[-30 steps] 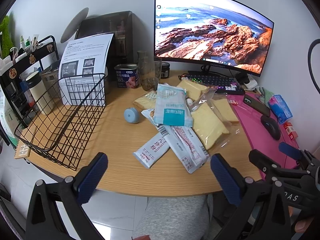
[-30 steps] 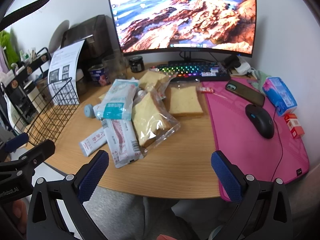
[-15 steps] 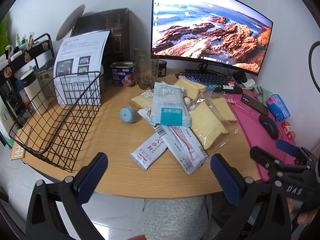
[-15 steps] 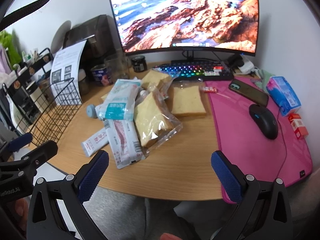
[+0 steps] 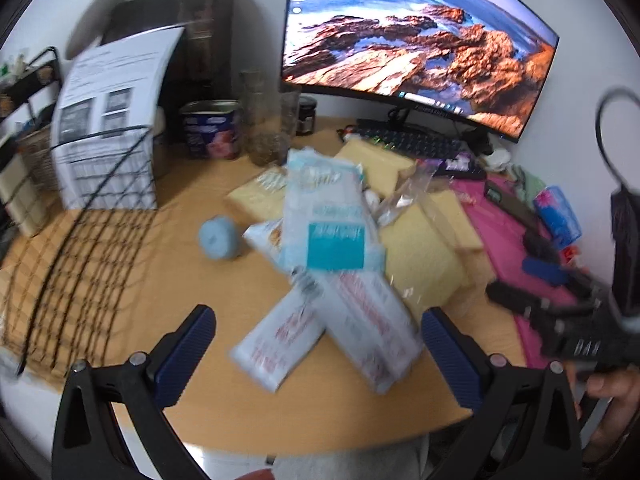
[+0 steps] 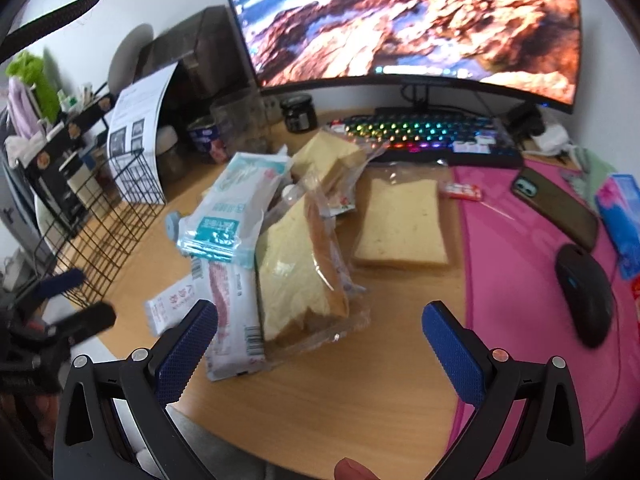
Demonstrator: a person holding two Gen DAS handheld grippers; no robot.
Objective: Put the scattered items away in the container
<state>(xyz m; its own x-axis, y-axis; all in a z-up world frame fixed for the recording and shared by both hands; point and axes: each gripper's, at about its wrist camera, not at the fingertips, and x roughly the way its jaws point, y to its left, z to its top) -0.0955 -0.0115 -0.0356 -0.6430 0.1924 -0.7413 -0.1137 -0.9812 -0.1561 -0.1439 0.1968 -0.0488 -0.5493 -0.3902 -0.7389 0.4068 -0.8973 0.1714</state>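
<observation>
Both the left tongs (image 5: 318,350) and right tongs (image 6: 320,340) gape empty above the wooden surface (image 6: 360,400); the heap of white plastic snack packets (image 5: 320,312) lies at twelve o'clock, the black wire basket (image 5: 80,248) at nine; best to pinch one top packet squarely, avoiding the bagged bread slices (image 6: 296,276).

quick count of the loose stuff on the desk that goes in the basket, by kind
bagged bread: 4
sealed packets: 3 that show
blue round thing: 1
total: 8
</observation>
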